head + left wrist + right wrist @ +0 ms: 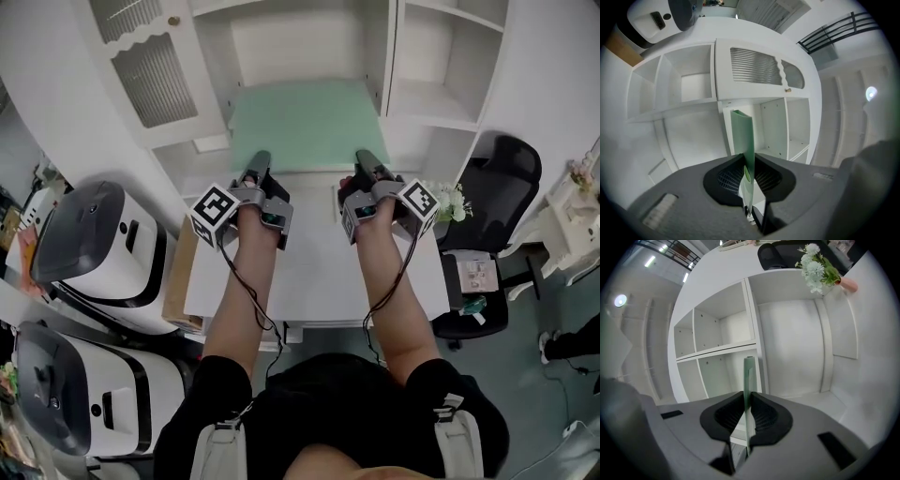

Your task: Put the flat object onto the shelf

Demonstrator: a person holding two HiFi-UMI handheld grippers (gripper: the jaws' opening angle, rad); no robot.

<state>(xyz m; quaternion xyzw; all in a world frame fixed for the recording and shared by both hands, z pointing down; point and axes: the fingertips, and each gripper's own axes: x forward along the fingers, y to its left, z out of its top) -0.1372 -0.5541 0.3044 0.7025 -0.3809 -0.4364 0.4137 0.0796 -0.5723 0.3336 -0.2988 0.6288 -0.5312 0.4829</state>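
Observation:
A pale green flat board [305, 120] is held level in front of the white shelf unit [427, 117], its far part reaching into the middle compartment. My left gripper [256, 166] is shut on the board's near left edge and my right gripper [368, 162] on its near right edge. In the left gripper view the board [742, 136] stands edge-on between the dark pads [726, 177] of the left gripper [749, 164]. The right gripper view shows the board [749, 376] pinched the same way by the right gripper [747, 404].
An open louvred cabinet door [141, 66] stands at the left of the shelf unit. Below my arms lies a white desk [314, 277]. A black chair [495, 183] and white flowers [452, 202] are at the right. White machines [89, 246] and a cardboard sheet [178, 281] are at the left.

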